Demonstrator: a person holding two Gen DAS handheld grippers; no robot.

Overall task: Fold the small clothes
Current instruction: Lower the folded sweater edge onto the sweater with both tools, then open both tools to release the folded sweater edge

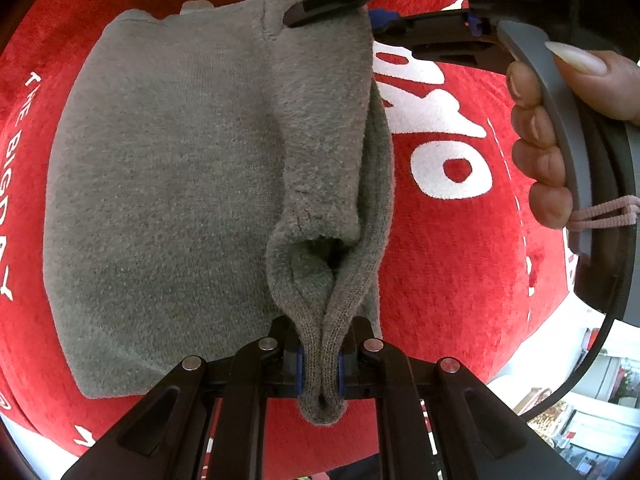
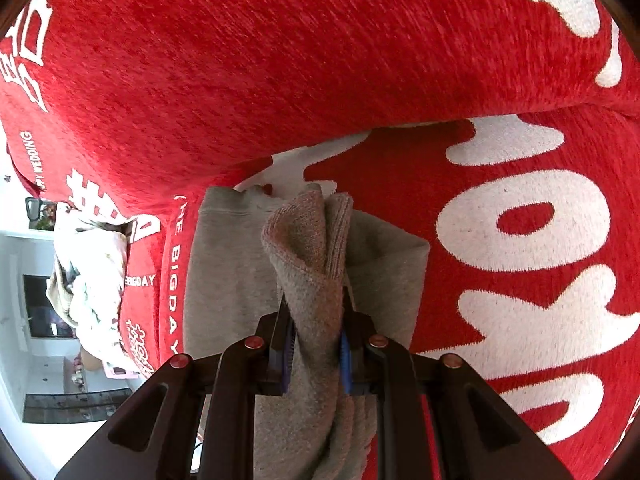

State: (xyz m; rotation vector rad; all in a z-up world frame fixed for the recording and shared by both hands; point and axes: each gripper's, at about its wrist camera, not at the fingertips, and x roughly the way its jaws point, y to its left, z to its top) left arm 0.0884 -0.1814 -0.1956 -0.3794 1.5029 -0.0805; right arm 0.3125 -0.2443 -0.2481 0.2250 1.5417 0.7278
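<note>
— Item: grey garment, laid on red blanket; location?
— Lifted edge running 12 to 6 o'clock; left hand-held gripper clamped at 6, right hand-held gripper clamped at 12; body spread toward 9.

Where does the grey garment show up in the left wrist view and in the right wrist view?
Left wrist: grey garment fills the centre-left, its edge pinched in the left gripper.
Right wrist: it lies centre-low, a fold clamped in the right gripper.
Shared landmark: red blanket with white lettering.
</note>
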